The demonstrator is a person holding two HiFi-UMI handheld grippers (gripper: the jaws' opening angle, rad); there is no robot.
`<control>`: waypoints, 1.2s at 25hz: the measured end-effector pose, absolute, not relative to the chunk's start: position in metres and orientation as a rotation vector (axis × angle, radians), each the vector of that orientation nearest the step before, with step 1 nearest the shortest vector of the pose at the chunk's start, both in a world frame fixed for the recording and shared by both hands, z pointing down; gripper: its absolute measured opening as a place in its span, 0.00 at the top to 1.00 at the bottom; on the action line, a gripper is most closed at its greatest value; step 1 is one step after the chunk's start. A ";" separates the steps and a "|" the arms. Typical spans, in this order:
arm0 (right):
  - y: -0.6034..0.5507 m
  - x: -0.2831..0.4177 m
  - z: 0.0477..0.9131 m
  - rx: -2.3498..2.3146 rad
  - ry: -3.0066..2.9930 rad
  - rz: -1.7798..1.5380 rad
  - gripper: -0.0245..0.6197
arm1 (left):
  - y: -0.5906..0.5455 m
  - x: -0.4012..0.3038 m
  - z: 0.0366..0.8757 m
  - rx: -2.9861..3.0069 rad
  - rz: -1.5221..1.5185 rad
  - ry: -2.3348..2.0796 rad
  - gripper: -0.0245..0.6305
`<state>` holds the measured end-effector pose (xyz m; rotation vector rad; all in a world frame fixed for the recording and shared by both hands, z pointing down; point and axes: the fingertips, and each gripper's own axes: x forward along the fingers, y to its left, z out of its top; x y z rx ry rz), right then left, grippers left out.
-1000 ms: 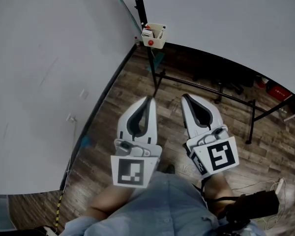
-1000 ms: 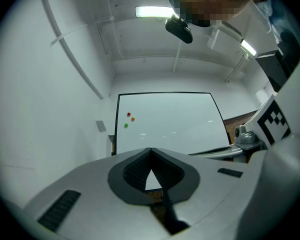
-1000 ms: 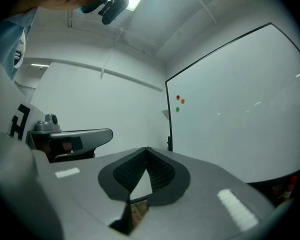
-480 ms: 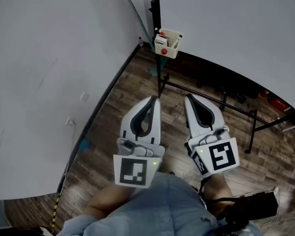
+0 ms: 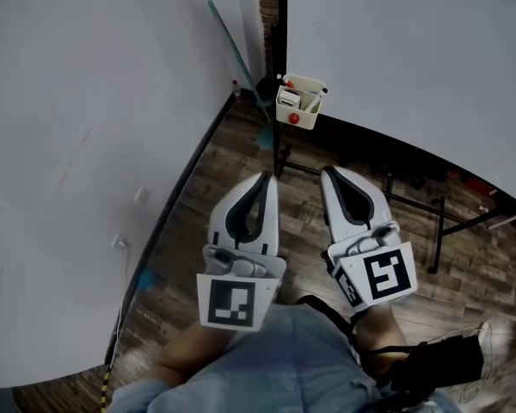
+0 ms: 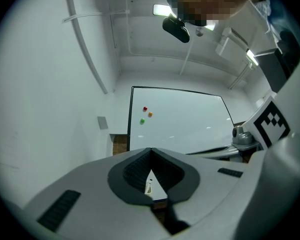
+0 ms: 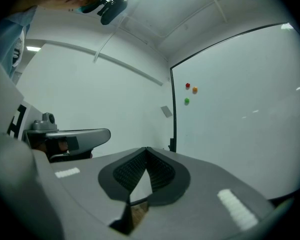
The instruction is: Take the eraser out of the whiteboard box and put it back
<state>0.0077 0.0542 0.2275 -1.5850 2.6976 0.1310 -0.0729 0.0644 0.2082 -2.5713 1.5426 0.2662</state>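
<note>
The cream whiteboard box hangs at the lower left corner of the whiteboard, with a red round magnet on its front. Something white with a dark part lies inside it; I cannot tell if it is the eraser. My left gripper and right gripper are side by side in the air, well short of the box, both shut and empty. In the left gripper view the jaws meet, with a sliver of the box showing between them. The right gripper faces the whiteboard.
A white wall runs along the left and meets the board's black stand in a corner. The stand's legs cross the wooden floor. Three small coloured magnets stick on the board. A teal-handled tool leans in the corner.
The box and whiteboard corner have shifted lower and to the right in the head view as the person moved nearer. Both grippers stayed shut, side by side.
</note>
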 end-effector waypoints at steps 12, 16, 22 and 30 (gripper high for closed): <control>0.007 0.013 0.238 -1.640 2.688 0.099 0.96 | 0.016 -0.076 0.224 -2.612 0.235 1.546 0.96; -0.016 0.018 0.242 -1.632 2.686 0.091 0.96 | -0.007 -0.071 0.228 -2.610 0.213 1.543 0.96; -0.066 0.024 0.249 -1.596 2.706 0.065 0.96 | -0.056 -0.063 0.229 -2.596 0.187 1.556 0.96; -0.137 0.026 0.256 -1.516 2.765 0.042 0.96 | -0.124 -0.057 0.228 -2.555 0.173 1.615 0.96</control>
